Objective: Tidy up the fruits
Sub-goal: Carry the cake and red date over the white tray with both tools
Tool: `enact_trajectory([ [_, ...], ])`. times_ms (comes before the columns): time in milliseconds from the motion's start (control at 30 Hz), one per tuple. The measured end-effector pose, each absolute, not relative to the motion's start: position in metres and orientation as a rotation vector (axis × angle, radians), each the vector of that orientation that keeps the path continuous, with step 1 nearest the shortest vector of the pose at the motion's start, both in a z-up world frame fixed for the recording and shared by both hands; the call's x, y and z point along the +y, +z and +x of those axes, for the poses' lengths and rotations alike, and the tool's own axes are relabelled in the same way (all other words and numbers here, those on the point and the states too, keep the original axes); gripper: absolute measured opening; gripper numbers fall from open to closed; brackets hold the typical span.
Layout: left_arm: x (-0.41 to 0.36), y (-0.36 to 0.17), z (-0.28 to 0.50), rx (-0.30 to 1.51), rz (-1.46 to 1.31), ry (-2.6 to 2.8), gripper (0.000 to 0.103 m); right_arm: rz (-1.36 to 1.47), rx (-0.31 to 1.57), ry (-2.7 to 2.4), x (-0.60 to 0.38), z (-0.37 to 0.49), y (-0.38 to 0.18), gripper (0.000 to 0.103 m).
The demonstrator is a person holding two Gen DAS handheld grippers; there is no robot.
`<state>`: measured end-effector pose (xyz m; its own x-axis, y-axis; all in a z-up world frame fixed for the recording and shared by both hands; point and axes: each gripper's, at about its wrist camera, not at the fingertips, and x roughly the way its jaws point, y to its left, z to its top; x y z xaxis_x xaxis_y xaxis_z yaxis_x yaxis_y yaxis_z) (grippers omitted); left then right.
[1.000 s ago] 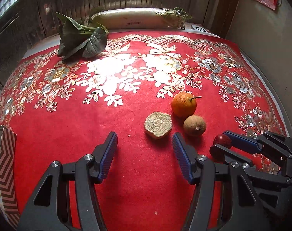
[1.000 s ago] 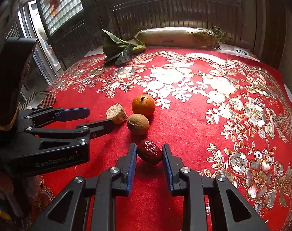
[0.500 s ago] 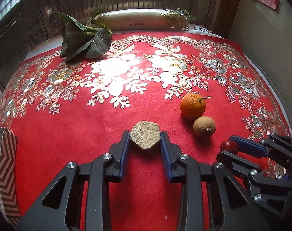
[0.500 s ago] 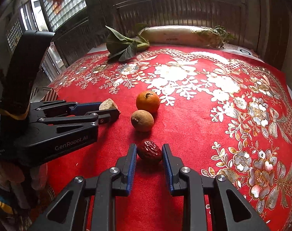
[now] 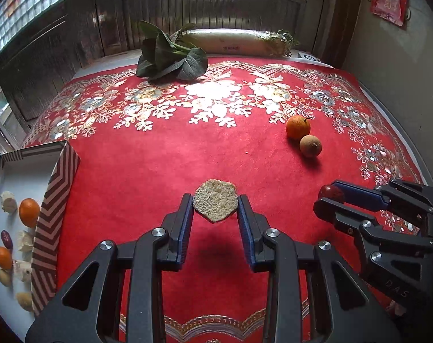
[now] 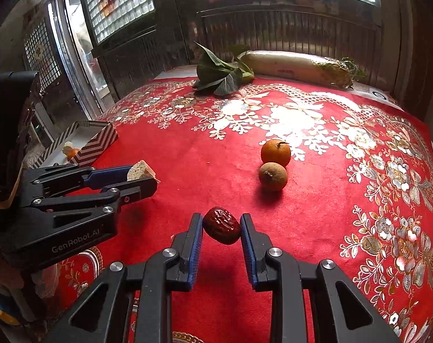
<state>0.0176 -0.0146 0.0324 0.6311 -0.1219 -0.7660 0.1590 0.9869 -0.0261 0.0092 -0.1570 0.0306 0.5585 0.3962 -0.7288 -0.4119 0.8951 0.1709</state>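
Note:
My left gripper is shut on a pale, rough, flat-faced fruit piece and holds it above the red cloth; its shadow lies below. The right wrist view shows that piece in the left gripper from the side. My right gripper is shut on a dark red date, also lifted off the cloth; the left wrist view shows the date at the right gripper's tips. An orange and a brown round fruit touch each other on the cloth. A striped box at the left holds several fruits.
A leafy green bunch and a long white radish lie at the table's far edge. Wooden slatted panels and windows stand behind. A wall runs close along the right side of the table.
The left gripper closed on the pale fruit piece, lifted it and carried it left toward the striped box. The right gripper, still shut on the date, moved left and up, away from the two fruits.

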Motion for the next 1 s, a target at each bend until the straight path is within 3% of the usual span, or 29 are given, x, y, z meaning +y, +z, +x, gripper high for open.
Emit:
enact_trajectory([
  [1000, 0.127, 0.066, -0.039, 0.757, -0.050, 0.081, 0.030, -0.156, 0.805, 0.664, -0.014, -0.018, 0.063, 0.025],
])
